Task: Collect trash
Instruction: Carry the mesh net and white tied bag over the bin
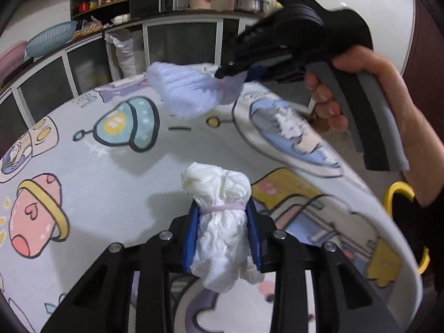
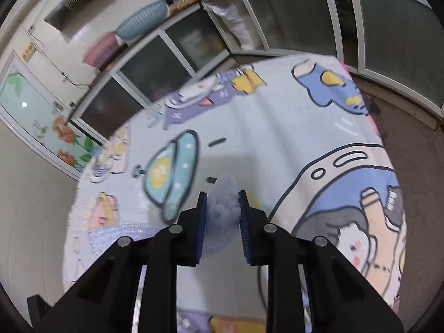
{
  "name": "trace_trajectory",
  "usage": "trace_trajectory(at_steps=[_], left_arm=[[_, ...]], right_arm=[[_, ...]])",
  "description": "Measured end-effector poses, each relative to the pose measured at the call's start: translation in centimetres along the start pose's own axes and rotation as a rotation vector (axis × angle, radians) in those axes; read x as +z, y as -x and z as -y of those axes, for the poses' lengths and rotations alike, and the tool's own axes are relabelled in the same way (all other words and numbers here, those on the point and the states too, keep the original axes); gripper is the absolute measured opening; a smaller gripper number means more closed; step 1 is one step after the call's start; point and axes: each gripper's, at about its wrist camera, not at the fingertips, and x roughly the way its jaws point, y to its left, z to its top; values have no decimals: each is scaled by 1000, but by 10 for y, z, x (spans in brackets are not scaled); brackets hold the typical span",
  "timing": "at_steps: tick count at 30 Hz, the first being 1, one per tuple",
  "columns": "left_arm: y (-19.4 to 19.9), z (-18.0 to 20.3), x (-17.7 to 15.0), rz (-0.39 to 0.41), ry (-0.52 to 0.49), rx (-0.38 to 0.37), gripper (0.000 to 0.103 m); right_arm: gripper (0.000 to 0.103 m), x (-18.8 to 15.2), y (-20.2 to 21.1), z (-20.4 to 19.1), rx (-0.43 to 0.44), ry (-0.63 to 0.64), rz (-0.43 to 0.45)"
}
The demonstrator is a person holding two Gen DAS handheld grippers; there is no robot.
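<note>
Item one — left gripper (image 1: 222, 233): blue pads clamped on either side of a crumpled white wad (image 1: 222, 222), a paper or plastic bundle cinched round its middle by a pale rubber band (image 1: 222, 208); the wad stands up between the fingers, its top bulging above them and its lower end hanging below. Item two — right gripper (image 2: 223, 216): jaws drawn narrow and pressed on a pale blue-lilac piece of soft, ribbed packing foam (image 1: 186, 91), which in the left wrist view fans out from the fingertips and hangs in the air above the table. The person's right hand (image 1: 358, 88) wraps the grey handle of that gripper. Surface: a table under a cartoon-printed cloth (image 2: 249, 138) showing spaceships, mushrooms and figures on a pale ground; the cloth's edge curves down at the right of the left wrist view. Beside that edge, low at the right, a dark bin with a yellow rim (image 1: 399, 188), partly hidden by the arm. Background: a counter with dark glass-fronted cabinets (image 2: 291, 19), a teal basket (image 1: 51, 38) and a pink one on top.
</note>
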Motion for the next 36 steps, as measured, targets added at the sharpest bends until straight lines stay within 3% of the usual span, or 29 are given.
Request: trace_trajectory(at_steps=[7,17,25,36], left_arm=[[64,14,-16,59,-12,-2,30],[120,21,-74,60,43,13,30],[141,55,-113,58,51,-51,30],[131,152,-96,68,-77,-183,30]], right_arm=[[22,-28,74,-27,19,57,58],[22,-125,149,-35,36,73,79],[22,-198,199,-5,-11,40,97],[22,-262,299,79,-170,-62,207]])
